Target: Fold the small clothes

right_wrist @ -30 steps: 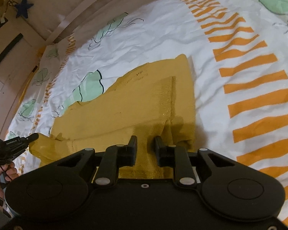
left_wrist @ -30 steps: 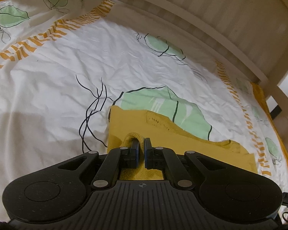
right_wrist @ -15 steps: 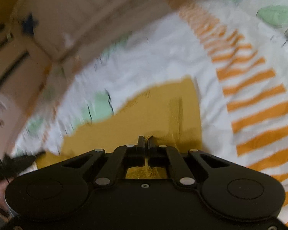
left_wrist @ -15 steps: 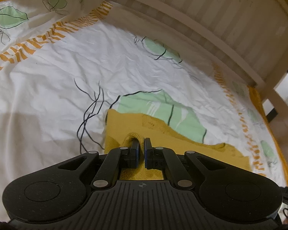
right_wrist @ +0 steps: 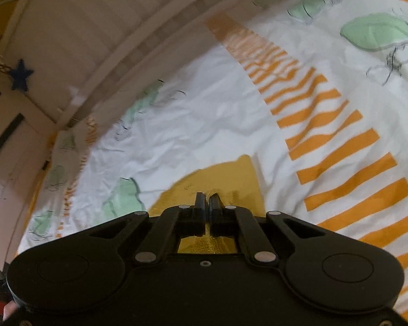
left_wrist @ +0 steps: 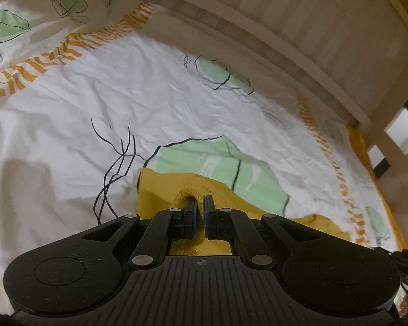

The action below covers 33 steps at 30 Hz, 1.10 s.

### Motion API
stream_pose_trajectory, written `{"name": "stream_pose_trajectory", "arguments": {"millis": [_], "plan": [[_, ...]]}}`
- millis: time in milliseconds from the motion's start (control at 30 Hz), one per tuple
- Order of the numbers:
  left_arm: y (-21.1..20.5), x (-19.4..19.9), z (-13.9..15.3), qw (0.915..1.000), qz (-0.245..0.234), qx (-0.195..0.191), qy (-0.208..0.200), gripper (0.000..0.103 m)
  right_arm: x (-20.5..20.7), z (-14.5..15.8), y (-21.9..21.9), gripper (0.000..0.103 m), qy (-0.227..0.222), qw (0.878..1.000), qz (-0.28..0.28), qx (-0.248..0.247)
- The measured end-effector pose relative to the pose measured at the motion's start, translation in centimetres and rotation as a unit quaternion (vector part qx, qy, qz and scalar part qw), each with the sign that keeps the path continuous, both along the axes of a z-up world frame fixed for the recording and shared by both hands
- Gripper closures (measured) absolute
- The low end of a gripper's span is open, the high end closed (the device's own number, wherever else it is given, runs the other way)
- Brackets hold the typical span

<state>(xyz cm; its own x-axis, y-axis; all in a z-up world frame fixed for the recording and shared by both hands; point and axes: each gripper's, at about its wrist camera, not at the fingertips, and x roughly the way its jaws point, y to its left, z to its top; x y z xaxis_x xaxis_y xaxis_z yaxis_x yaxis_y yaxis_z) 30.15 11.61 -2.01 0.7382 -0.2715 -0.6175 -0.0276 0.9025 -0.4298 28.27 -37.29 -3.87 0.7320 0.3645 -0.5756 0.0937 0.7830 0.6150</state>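
A small mustard-yellow knit garment (left_wrist: 163,187) lies on a white bedsheet (left_wrist: 122,103) with green leaf prints and orange stripes. My left gripper (left_wrist: 200,203) is shut on a bunched fold of the garment, with yellow knit squeezed between its blue pads. In the right wrist view the garment (right_wrist: 220,176) spreads out ahead of the fingers. My right gripper (right_wrist: 207,200) is shut on the garment's near edge, and yellow cloth shows under the jaws. Most of the garment is hidden behind both gripper bodies.
A pale slatted bed frame (left_wrist: 299,27) curves along the far side of the sheet and also shows in the right wrist view (right_wrist: 81,35). A dark blue star (right_wrist: 21,74) hangs at left. The floor lies beyond the bed's right edge (left_wrist: 405,190).
My right gripper has shut on the garment's near edge and lifted, tilting the view toward the bed frame. My left gripper keeps its hold and has drawn back; less garment shows ahead.
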Motion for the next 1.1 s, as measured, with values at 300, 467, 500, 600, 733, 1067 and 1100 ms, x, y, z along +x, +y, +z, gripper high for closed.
{"name": "stream_pose_trajectory", "arguments": {"millis": [300,467,500,600,733,1067,1100], "plan": [[0.9,1.2,-2.5,0.9984,0.030,0.037,0.032,0.072,1.2,-2.4,0.6,0.084,0.015,0.999,-0.018,-0.047],[1.0,0.0,-0.7,0.9946,0.056,0.086,0.017,0.071,-0.3,-0.5,1.5,0.052,-0.019,0.992,-0.023,-0.119],[0.4,-0.5,-0.2,0.9935,0.045,0.104,0.011,0.071,-0.8,0.0,1.9,0.052,-0.029,0.990,-0.018,-0.134],[-1.8,-2.0,0.2,0.9894,-0.005,0.145,0.004,0.071,-2.4,1.0,3.9,0.052,-0.051,0.983,0.015,-0.174],[-4.8,-4.1,-0.5,0.9851,-0.073,0.155,0.010,0.071,-4.6,0.9,7.1,0.052,-0.057,0.972,0.076,-0.213],[-7.8,-4.9,-3.4,0.9760,-0.128,0.173,0.031,0.071,-5.5,-2.1,11.4,0.052,-0.032,0.955,0.143,-0.259],[-7.7,-4.7,-3.5,0.9775,-0.125,0.166,0.034,0.071,-5.4,-2.4,11.6,0.052,-0.032,0.954,0.143,-0.263]]}}
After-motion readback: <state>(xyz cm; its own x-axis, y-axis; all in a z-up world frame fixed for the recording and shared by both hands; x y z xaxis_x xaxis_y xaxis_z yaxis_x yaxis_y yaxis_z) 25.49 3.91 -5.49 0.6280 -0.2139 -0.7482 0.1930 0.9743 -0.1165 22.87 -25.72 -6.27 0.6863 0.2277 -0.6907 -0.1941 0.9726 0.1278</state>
